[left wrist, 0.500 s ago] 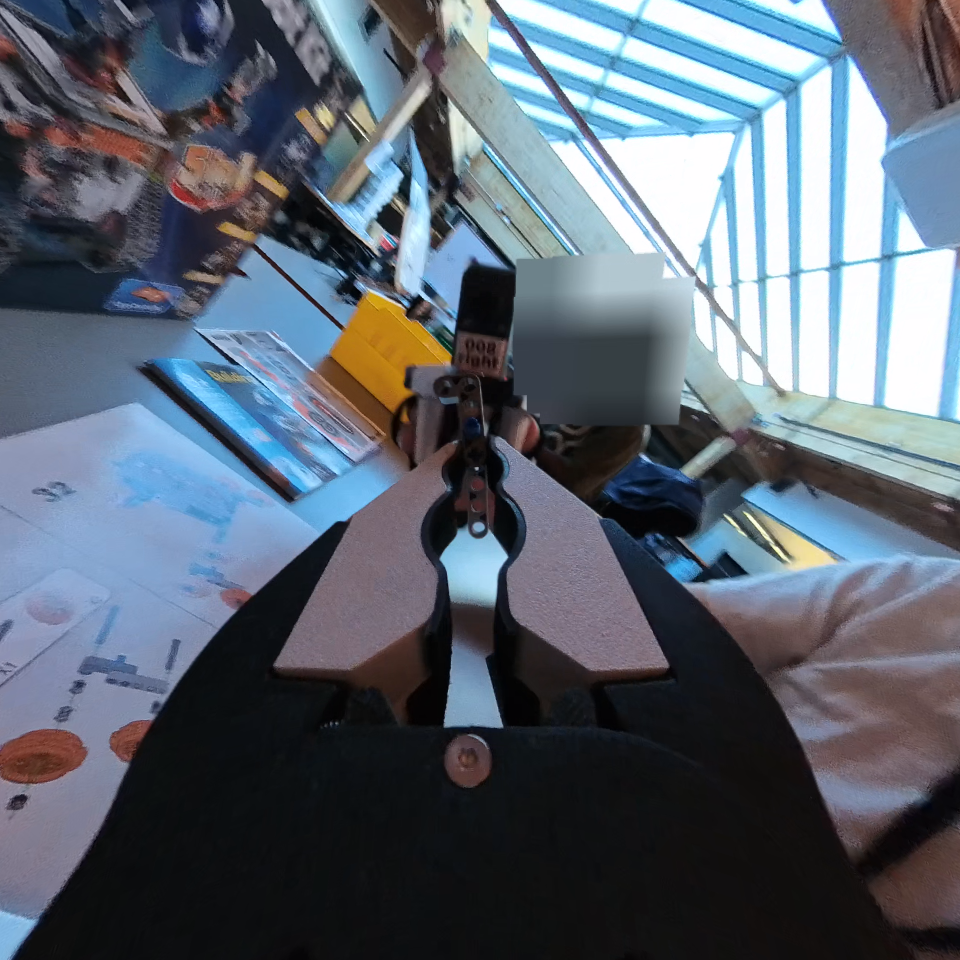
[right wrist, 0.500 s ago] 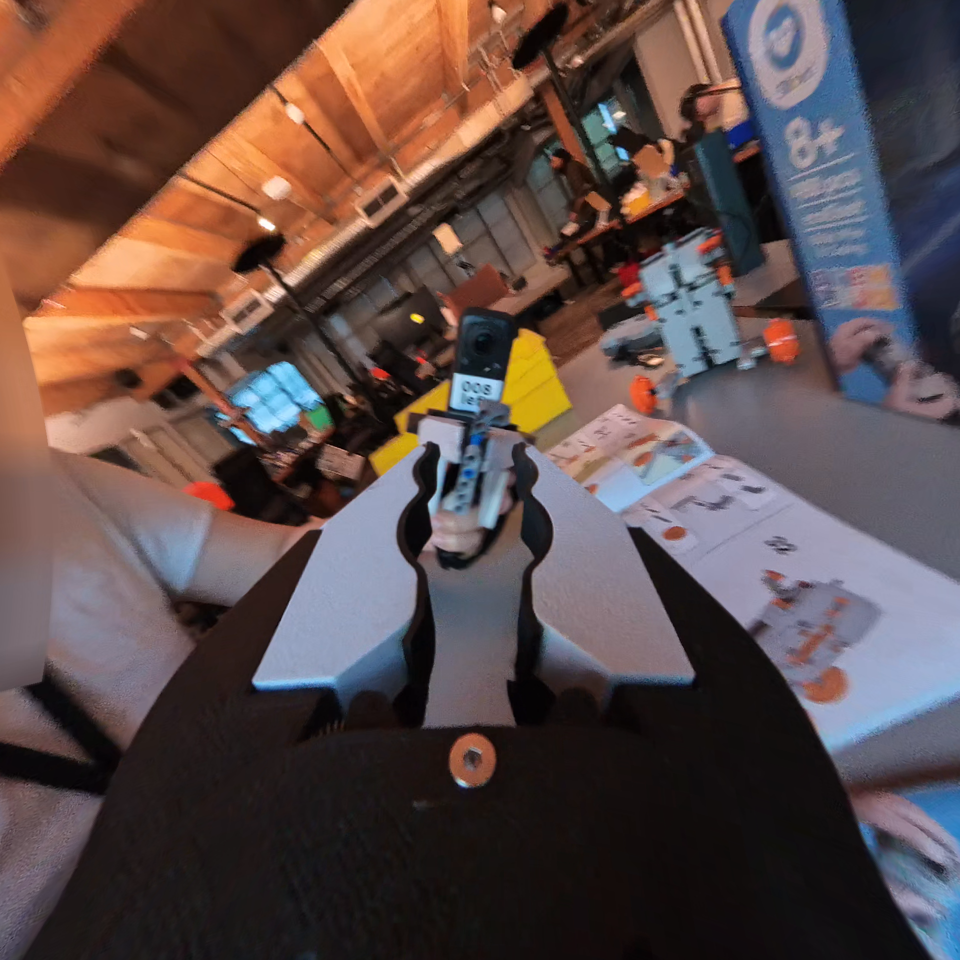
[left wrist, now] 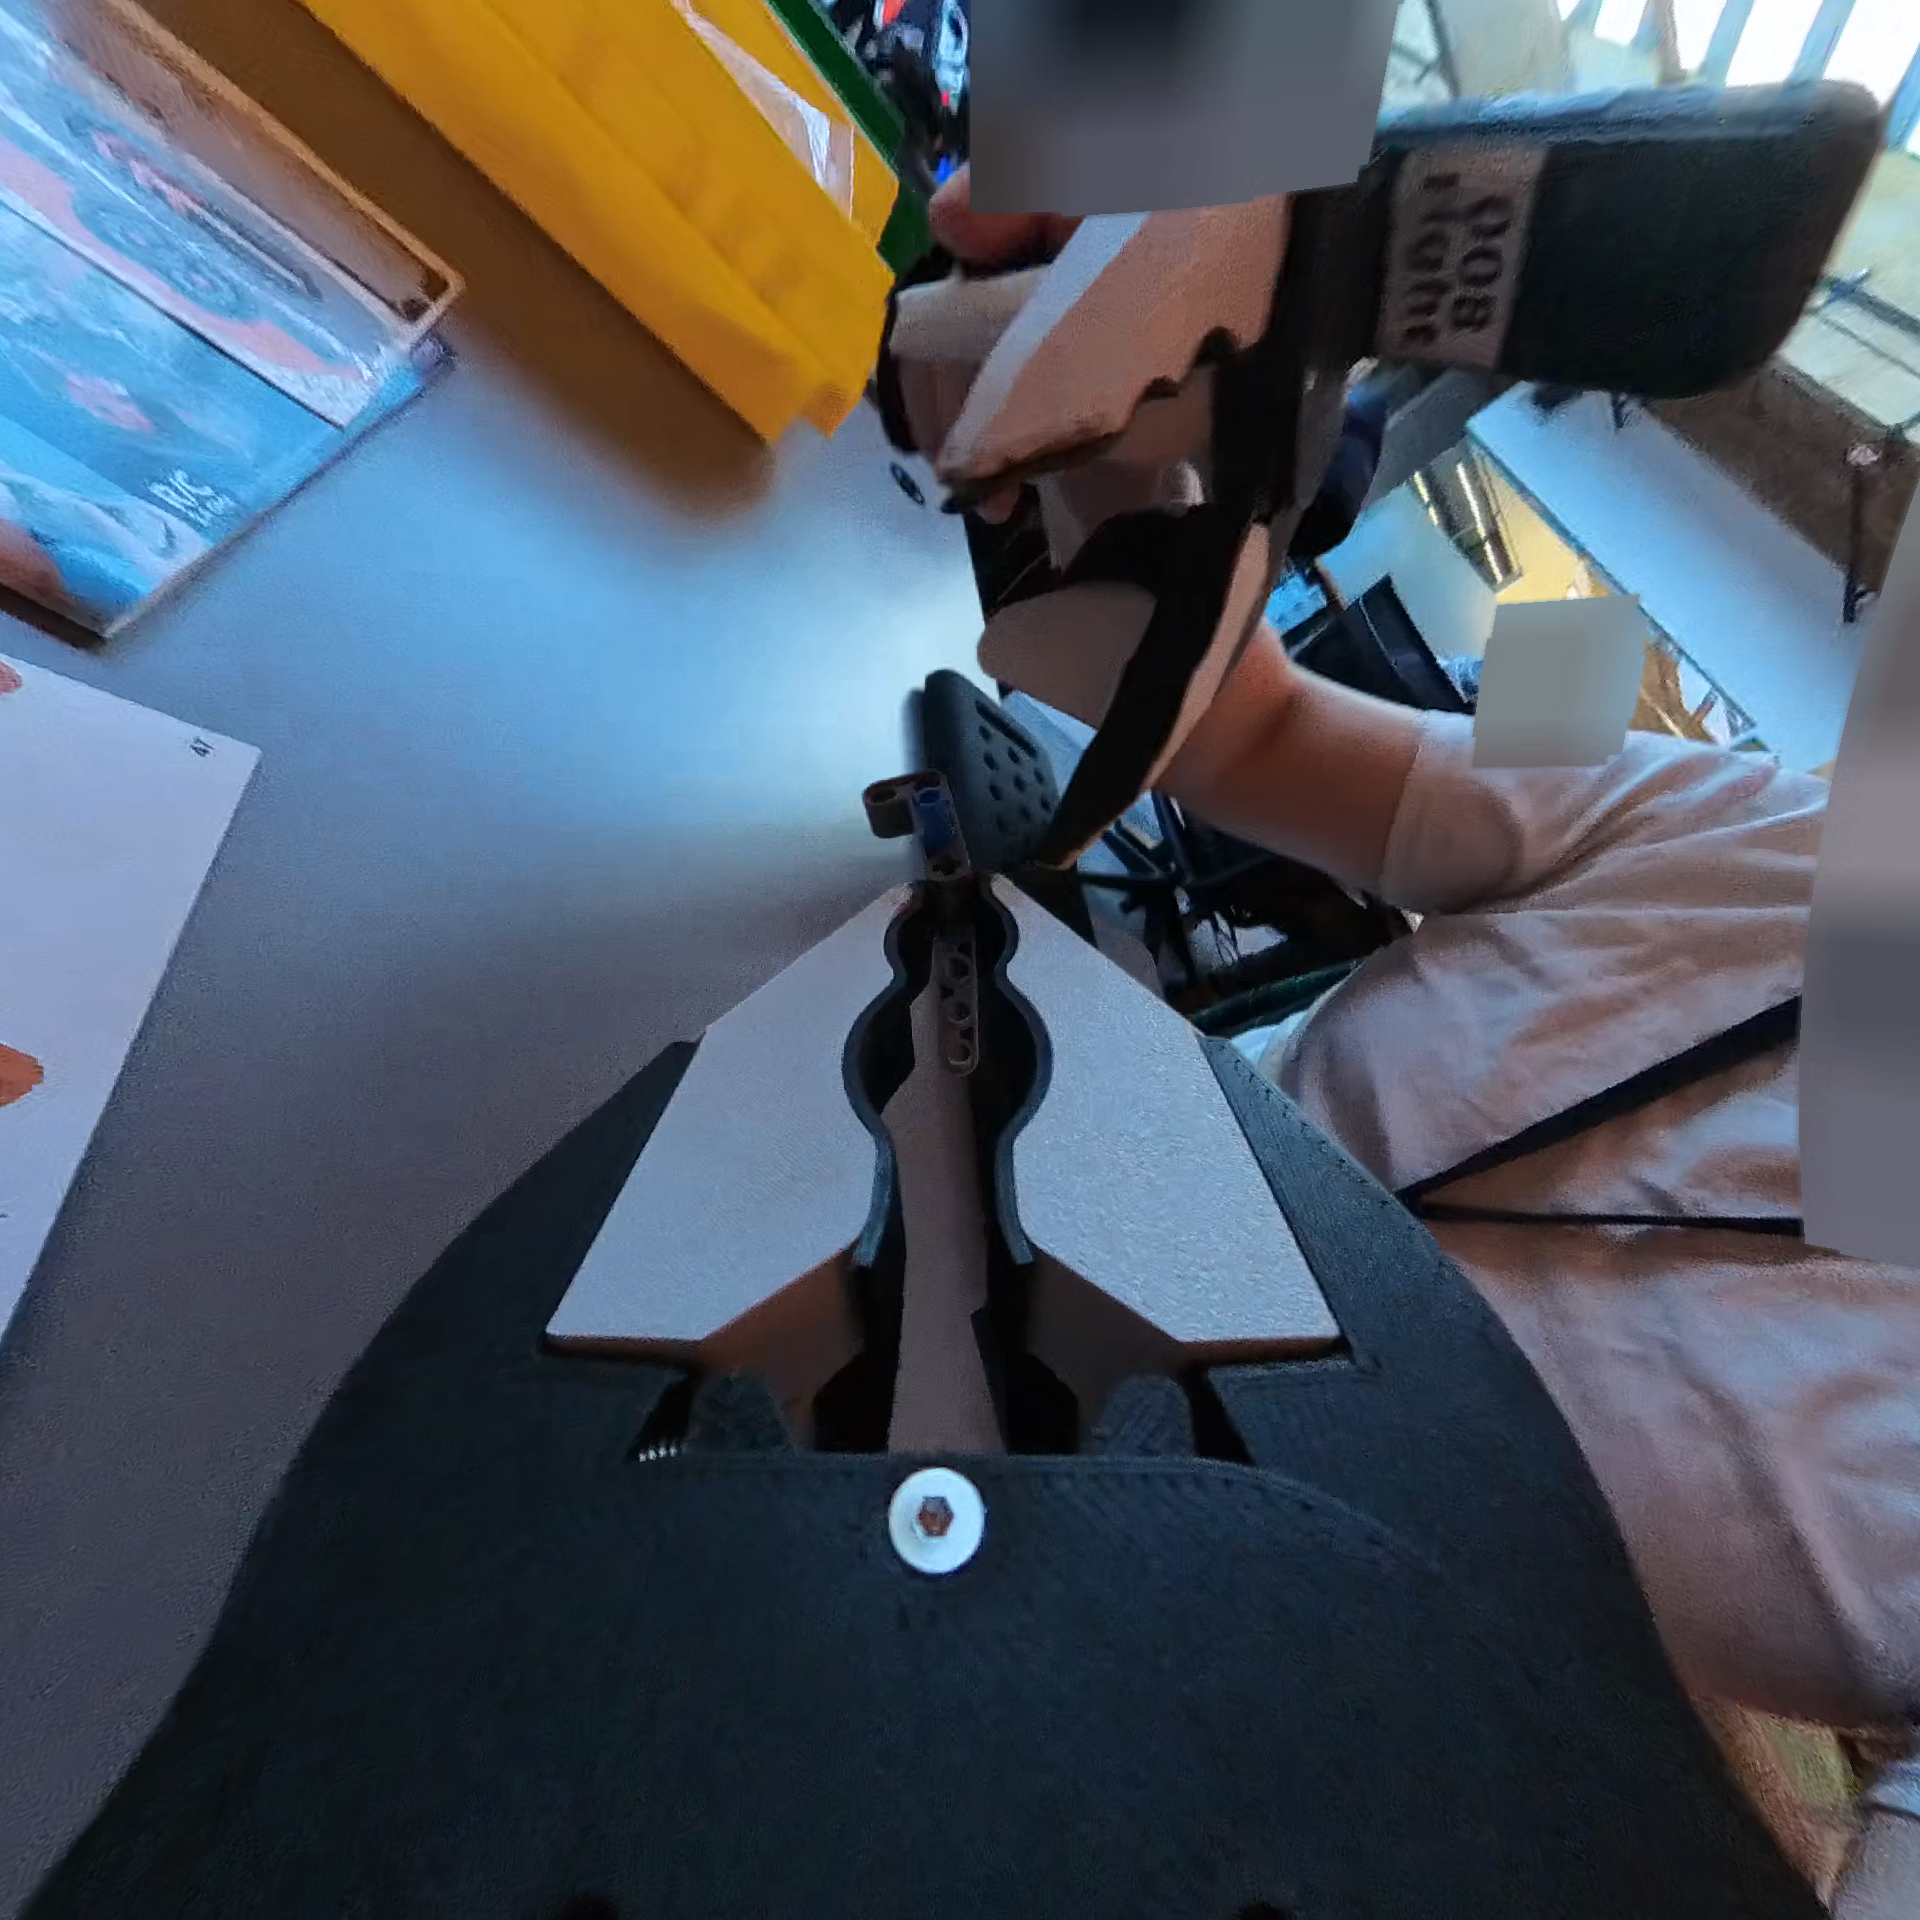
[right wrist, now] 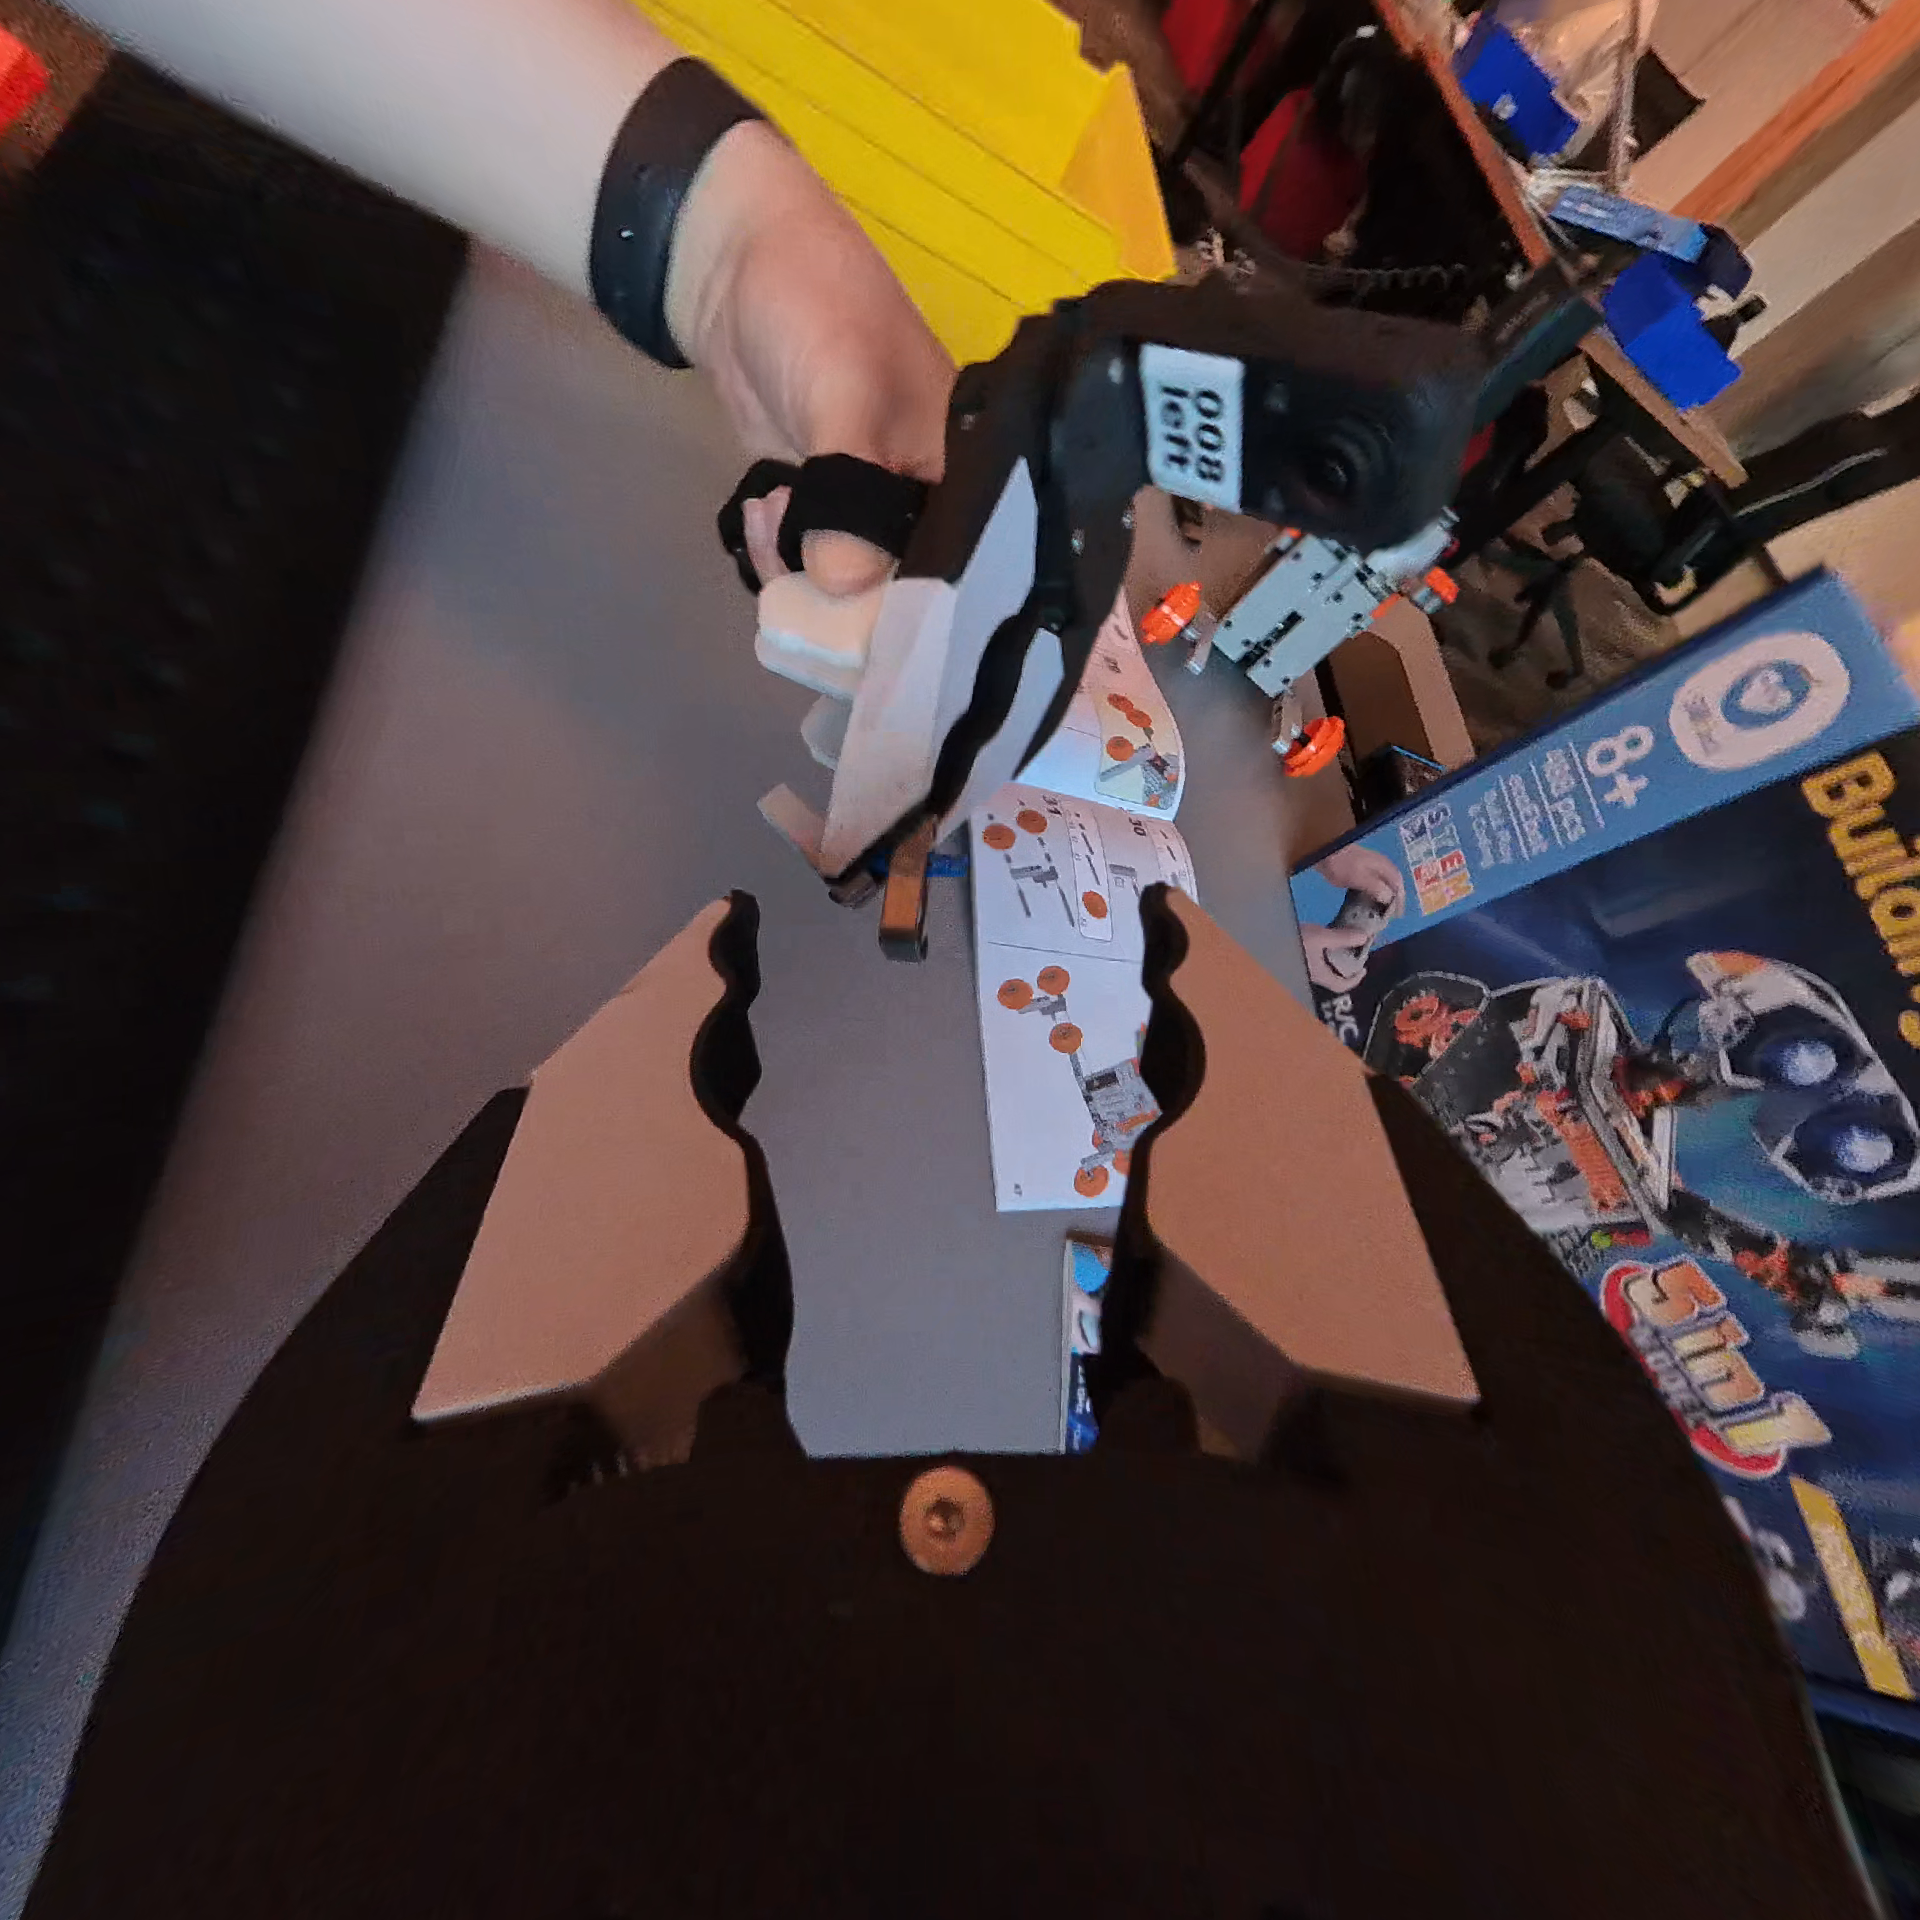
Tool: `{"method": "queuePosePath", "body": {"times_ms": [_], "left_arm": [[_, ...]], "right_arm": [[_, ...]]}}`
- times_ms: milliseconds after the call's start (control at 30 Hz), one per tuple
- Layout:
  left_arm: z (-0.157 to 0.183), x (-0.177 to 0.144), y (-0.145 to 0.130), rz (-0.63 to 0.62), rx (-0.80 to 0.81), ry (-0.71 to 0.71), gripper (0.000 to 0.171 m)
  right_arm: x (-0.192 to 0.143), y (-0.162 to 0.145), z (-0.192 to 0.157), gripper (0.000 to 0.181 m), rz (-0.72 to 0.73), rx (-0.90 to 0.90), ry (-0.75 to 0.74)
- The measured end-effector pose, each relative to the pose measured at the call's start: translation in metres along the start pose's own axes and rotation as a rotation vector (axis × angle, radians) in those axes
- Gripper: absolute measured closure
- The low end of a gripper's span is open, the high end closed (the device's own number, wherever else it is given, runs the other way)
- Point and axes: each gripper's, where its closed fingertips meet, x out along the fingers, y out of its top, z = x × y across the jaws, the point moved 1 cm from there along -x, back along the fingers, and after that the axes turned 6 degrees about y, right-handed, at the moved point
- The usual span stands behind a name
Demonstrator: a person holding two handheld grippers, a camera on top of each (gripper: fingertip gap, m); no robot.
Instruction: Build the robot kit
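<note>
Left wrist view: left claw [left wrist: 951, 894] clamped a perforated beam [left wrist: 956, 997]
Right claw [right wrist: 945, 914] gaped apart above the worktop [right wrist: 582, 831], booklet [right wrist: 1060, 1039] at 1 o'clock

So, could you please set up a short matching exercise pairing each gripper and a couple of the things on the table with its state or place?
Things:
1. left gripper
2. right gripper
3. yellow bin
4. instruction booklet

States or places:
A. open, holding nothing
B. lying open on the grey table
C. shut on a perforated beam
D. at the table's far side

Pairs: 1-C, 2-A, 3-D, 4-B
</note>
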Motion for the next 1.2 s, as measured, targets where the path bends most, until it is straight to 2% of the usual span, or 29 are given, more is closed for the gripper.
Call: {"method": "queuePosePath", "body": {"times_ms": [133, 233, 333, 433, 500, 567, 633, 767, 900, 967, 1200], "left_arm": [[0.013, 0.005, -0.007, -0.081, -0.007, -0.002, 0.167], [0.021, 0.008, -0.012, -0.098, -0.009, -0.015, 0.167], [0.019, 0.010, -0.018, -0.091, -0.022, -0.003, 0.167], [0.017, 0.009, -0.022, -0.067, -0.049, -0.017, 0.167], [0.016, 0.007, -0.024, -0.071, -0.059, -0.026, 0.167], [0.017, 0.008, -0.026, -0.094, -0.063, -0.030, 0.167], [0.019, 0.008, -0.024, -0.110, -0.057, -0.036, 0.167], [0.017, 0.008, -0.026, -0.168, -0.066, -0.041, 0.167], [0.001, 0.008, -0.023, -0.164, -0.165, -0.053, 0.167], [-0.009, 0.009, -0.026, -0.169, -0.205, -0.044, 0.168], [-0.026, 0.015, -0.054, -0.281, -0.185, -0.021, 0.167]], "right_arm": [[0.010, 0.009, -0.016, 0.111, -0.044, -0.066, 0.081], [0.018, 0.002, -0.020, 0.118, -0.113, -0.088, 0.061], [0.016, -0.002, -0.021, 0.120, -0.079, -0.045, 0.019], [0.012, -0.009, -0.028, 0.142, -0.025, -0.031, 0.007], [0.015, -0.013, -0.030, 0.145, -0.037, -0.048, 0.010], [0.017, -0.009, -0.030, 0.168, -0.048, -0.097, 0.016], [0.020, -0.006, -0.030, 0.175, -0.073, -0.133, 0.055], [0.021, -0.008, -0.030, 0.176, -0.159, -0.205, 0.151], [0.030, -0.022, -0.026, 0.175, -0.252, -0.281, 0.146], [0.036, -0.030, -0.026, 0.175, -0.290, -0.264, 0.144], [0.056, -0.045, -0.046, 0.176, -0.257, -0.253, 0.298]]}}
